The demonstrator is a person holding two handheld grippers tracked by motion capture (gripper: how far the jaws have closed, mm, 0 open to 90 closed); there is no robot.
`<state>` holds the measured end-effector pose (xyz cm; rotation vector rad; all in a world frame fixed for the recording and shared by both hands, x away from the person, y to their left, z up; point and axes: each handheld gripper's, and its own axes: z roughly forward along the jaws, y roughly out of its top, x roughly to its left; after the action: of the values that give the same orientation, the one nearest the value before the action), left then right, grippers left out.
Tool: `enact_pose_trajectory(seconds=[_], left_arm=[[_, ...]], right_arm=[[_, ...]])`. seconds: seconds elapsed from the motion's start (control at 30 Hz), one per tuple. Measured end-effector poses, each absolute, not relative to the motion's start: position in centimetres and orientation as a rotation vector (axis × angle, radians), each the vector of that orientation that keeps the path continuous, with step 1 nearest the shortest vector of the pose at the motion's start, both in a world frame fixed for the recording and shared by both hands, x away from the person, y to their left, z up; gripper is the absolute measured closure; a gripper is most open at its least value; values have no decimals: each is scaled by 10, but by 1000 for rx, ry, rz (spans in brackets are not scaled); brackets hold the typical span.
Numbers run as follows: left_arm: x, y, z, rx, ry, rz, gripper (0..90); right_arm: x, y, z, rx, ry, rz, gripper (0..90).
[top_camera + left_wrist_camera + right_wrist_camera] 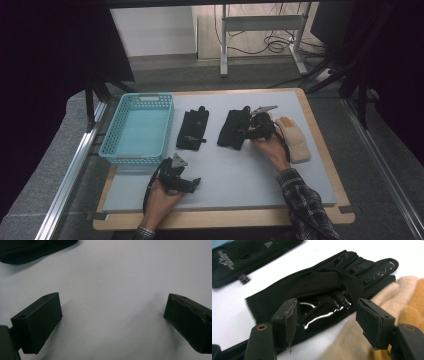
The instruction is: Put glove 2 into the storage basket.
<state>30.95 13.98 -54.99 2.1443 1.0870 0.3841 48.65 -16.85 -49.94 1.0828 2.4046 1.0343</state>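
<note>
Between my right gripper's point(325, 322) spread jaws lies the black glove point(322, 287), thumb flap under them, beside a tan glove point(394, 295). I should lower squarely onto the thumb, avoiding the tan one. My left gripper point(112, 322) rests open on the grey mat point(240, 175); a blue basket point(110, 145) sits left.

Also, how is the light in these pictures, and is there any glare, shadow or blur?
High view: dim, dark at both edges; the table is lit evenly. Left gripper view: soft shadows beside the left gripper, whose jaws look slightly blurred. Right gripper view: white glare on the glossy patch of the black glove between the open jaws of the right gripper.
</note>
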Motion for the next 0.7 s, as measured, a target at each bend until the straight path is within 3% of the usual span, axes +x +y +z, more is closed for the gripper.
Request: enact_pose_trajectory(seconds=[0.47, 0.67, 0.7], left_arm=[[309, 140, -550, 2144, 1087, 384, 20], [309, 140, -550, 2146, 1088, 386, 20], [309, 140, -550, 2146, 1088, 385, 20]], right_arm=[[527, -137, -512, 1161, 2396, 952, 309], [534, -126, -517, 1147, 2391, 839, 393], [534, -126, -517, 1155, 2396, 839, 443]])
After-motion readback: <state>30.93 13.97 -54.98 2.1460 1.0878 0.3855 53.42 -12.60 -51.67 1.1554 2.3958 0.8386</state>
